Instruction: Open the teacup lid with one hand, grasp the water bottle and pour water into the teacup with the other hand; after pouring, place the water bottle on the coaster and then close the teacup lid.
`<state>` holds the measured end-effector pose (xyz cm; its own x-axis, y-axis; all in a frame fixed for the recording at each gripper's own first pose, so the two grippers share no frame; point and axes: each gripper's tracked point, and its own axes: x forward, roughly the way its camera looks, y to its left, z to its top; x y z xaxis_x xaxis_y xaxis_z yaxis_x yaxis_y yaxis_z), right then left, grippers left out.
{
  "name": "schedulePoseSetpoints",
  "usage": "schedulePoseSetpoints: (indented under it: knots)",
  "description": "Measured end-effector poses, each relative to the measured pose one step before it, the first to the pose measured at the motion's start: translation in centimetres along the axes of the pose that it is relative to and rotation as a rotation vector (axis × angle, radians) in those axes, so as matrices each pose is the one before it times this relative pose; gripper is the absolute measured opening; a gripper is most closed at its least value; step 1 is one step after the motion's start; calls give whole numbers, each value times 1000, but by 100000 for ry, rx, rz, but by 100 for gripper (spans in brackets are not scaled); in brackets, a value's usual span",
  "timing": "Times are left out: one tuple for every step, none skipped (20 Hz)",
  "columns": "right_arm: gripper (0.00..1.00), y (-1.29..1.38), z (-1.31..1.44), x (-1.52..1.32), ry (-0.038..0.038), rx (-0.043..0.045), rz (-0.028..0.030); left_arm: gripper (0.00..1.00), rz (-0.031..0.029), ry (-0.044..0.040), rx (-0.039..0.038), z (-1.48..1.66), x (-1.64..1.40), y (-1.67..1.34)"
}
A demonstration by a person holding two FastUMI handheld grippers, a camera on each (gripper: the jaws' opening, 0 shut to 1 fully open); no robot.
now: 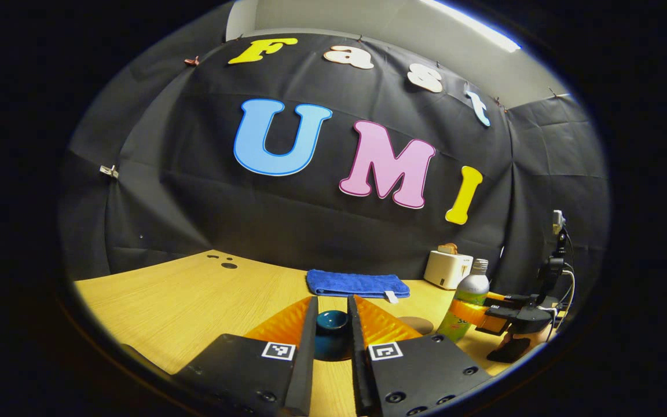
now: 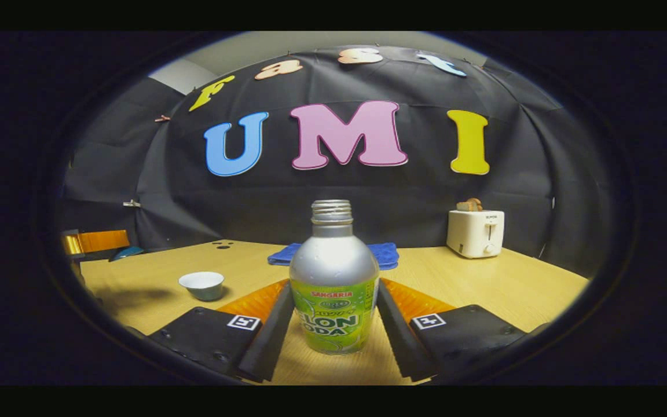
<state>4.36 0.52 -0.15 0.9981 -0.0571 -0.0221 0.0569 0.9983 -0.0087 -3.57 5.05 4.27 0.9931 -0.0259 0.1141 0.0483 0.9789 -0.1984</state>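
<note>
In the left gripper view my left gripper [image 1: 332, 301] is shut on a dark teal teacup lid [image 1: 332, 333], held between both fingers. The right gripper view shows that gripper [image 2: 95, 241] at the far left with the lid [image 2: 128, 252] raised above the table. The teacup [image 2: 201, 285] stands uncovered on the table, white inside. My right gripper [image 2: 333, 284] has both fingers against the sides of the water bottle [image 2: 333, 301], a silver bottle with a green label and no cap, upright. The bottle [image 1: 465, 307] and right gripper [image 1: 487, 315] appear at the right. A brown round coaster [image 1: 418, 324] lies beside them.
A folded blue towel [image 1: 356, 284] [image 2: 388, 255] lies at the back of the wooden table [image 1: 183, 295]. A white toaster [image 1: 448, 269] [image 2: 475, 233] stands at the back right. A dark stand with cables [image 1: 553, 272] rises at the right edge.
</note>
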Motion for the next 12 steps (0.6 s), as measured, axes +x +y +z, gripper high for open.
schedulePoseSetpoints:
  knots:
    - [77,162,265,-166,1359,-2089,79,32,675,61,903,219,-118,533]
    - [77,-88,671,-93,288,-3370,-784,32,1026,66,847,-66,-67,541]
    - [77,-189,1063,-51,-663,-4775,-1903,32,733,191,673,43,-49,424]
    - [77,-225,1084,-20,-585,-6400,-1967,31,491,238,121,-27,-41,352]
    - [77,-72,1009,135,-406,-7489,-1716,31,-211,47,-423,141,-75,194]
    - [77,-48,1053,256,-976,-7938,-1338,32,-178,-249,-887,79,-45,143]
    - [77,-65,935,353,-647,-7943,-1493,32,56,34,-611,140,-56,258]
    - [77,206,711,567,10,-7659,-408,32,401,307,-84,-51,-32,442]
    - [78,361,581,547,-225,-6984,667,32,961,89,233,124,-117,504]
    - [78,508,366,602,-86,-6604,1143,32,757,-116,63,39,-51,473]
    - [77,550,280,652,369,-6444,1244,32,485,-194,-485,199,-170,465]
    - [77,763,161,584,541,-6561,1583,32,339,-408,-984,220,-51,340]
